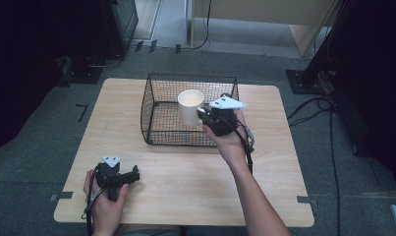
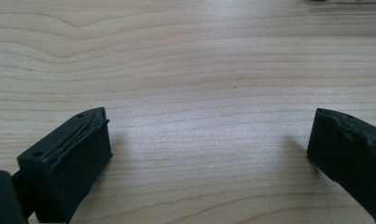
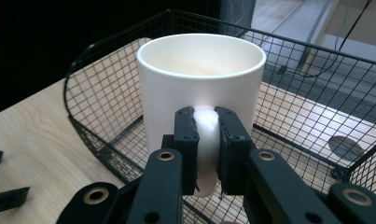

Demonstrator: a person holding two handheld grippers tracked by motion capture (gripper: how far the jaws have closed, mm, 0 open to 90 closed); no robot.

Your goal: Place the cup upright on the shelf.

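Presently, the right claw (image 3: 207, 149) is clamped on the handle of a white mug (image 3: 202, 74), one jaw pressed against each side of the handle. The mug stands upright, mouth up, and appears empty. In the high view the mug (image 1: 190, 106) is held within a black wire basket (image 1: 158, 113), toward its right half; whether its base rests on the basket floor or hangs just above it cannot be determined. The basket sits on the far central part of the wooden tabletop (image 1: 195, 182), and the right hand (image 1: 229, 140) reaches over its near right rim.

The left claw (image 2: 209, 154) is spread wide, its jaws well apart with bare wood grain between them. In the high view the left claw (image 1: 134, 175) lies low at the near left of the tabletop, held by the left hand (image 1: 104, 201), well apart from the basket.
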